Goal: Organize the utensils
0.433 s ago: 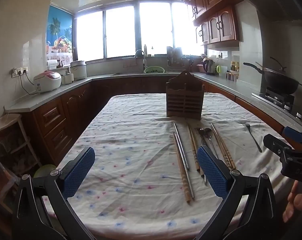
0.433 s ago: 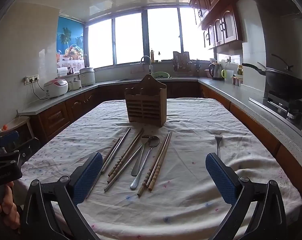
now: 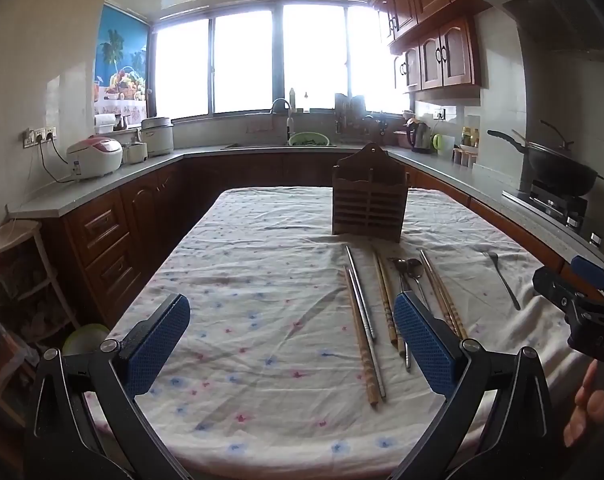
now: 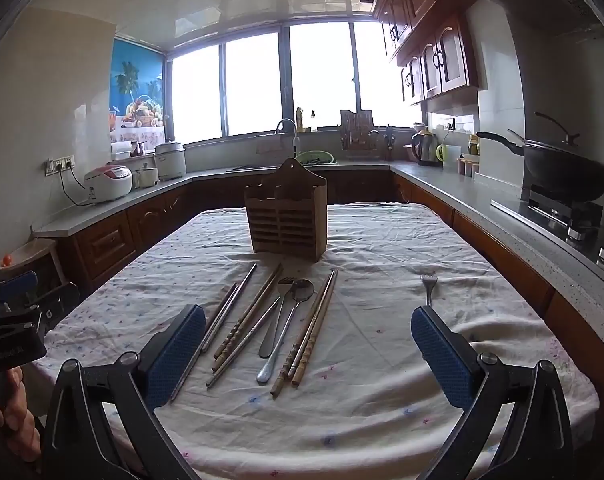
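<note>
A wooden slatted utensil holder (image 3: 369, 208) (image 4: 287, 215) stands upright mid-table. In front of it lie several wooden and metal chopsticks (image 4: 238, 318) (image 3: 362, 312), a spoon (image 4: 288, 328) and a fork (image 4: 280, 312), side by side. A lone fork (image 4: 428, 289) (image 3: 502, 278) lies apart to the right. My left gripper (image 3: 292, 344) is open and empty above the near left of the table. My right gripper (image 4: 308, 354) is open and empty above the near edge, its left pad over the chopstick ends.
The table wears a white flowered cloth (image 3: 262, 280). Counters wrap around it, with a rice cooker (image 3: 94, 158) on the left, a sink (image 3: 298, 142) at the back, and a wok (image 4: 562, 168) on the stove at right. A shelf unit (image 3: 18, 280) stands at left.
Both views have shifted only slightly. No utensil has moved and both grippers stay open.
</note>
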